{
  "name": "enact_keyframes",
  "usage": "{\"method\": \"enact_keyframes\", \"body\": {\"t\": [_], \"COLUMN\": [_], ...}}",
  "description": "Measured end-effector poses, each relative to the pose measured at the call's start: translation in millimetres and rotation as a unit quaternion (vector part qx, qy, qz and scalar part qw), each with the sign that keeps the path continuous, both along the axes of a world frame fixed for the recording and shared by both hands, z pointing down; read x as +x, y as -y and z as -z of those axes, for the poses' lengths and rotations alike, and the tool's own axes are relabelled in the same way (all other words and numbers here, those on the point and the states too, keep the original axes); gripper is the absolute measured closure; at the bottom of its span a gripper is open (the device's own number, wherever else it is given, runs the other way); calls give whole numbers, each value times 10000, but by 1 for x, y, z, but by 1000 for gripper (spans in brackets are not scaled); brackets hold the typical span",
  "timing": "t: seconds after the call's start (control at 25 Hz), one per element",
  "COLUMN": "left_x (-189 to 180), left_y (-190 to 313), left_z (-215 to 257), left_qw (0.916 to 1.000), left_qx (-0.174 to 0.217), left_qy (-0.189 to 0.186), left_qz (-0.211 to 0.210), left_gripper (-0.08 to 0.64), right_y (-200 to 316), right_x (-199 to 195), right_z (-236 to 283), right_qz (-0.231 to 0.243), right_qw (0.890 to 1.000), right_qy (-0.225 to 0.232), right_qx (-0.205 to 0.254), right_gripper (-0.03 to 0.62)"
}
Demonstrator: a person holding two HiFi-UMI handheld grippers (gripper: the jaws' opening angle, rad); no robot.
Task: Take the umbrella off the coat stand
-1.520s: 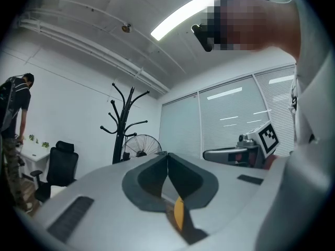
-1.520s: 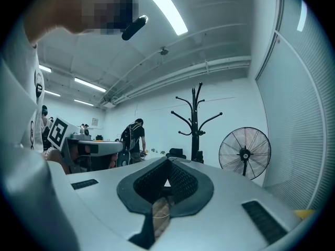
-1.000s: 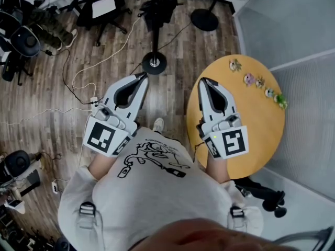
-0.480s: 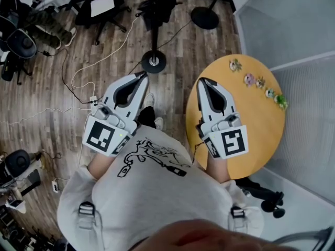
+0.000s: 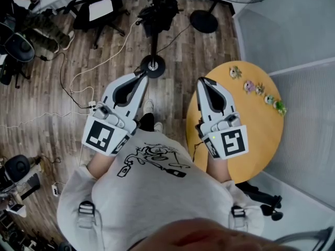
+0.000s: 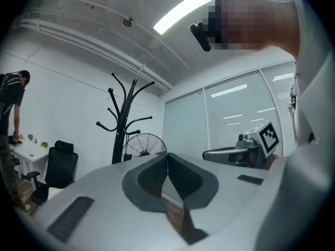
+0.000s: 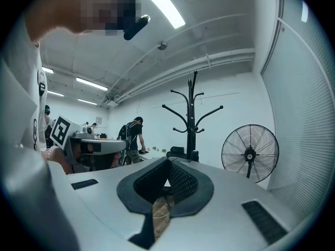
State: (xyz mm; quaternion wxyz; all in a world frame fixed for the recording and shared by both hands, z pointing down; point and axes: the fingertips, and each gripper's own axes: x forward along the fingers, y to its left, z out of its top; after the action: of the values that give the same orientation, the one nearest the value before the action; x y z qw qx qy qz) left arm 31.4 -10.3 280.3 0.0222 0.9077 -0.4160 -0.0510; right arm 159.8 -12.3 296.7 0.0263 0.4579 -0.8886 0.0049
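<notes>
Both grippers are empty, jaws pressed together. My left gripper (image 5: 142,75) points at the coat stand (image 5: 153,65), whose round base lies on the floor ahead of its tips. My right gripper (image 5: 201,81) hangs over the left edge of the round yellow table (image 5: 261,135). Bare wood floor (image 5: 175,61) runs between them and on toward the floor fan (image 5: 204,21); cables (image 5: 78,80) trail on the left. I hold both level, side by side, close to my chest. A dark shape (image 5: 157,10) clings to the stand's pole; whether it is the umbrella I cannot tell.
</notes>
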Motion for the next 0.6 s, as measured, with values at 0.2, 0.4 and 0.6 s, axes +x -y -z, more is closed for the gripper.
{"method": "enact_keyframes", "body": {"t": [0.2,0.4,0.6], "left_x": [-9,-16,-25], "left_y": [27,56,83], "left_z": [0,1,5], "left_qw": [10000,10000,9999], "left_qx": [-8,-5,26], "left_qy": [-45,-97,-125], "left_qz": [30,12,-36], "left_gripper": [551,551,551], "right_y": [27,55,84], "right_x": [-9,-16,-26], "right_z": [-1,3,8], "right_qz": [30,5,-42], "right_qw": [10000,10000,9999], "right_qy": [-44,-87,-83], "right_qx": [-29,-12,39], "right_gripper": [575,575,575]}}
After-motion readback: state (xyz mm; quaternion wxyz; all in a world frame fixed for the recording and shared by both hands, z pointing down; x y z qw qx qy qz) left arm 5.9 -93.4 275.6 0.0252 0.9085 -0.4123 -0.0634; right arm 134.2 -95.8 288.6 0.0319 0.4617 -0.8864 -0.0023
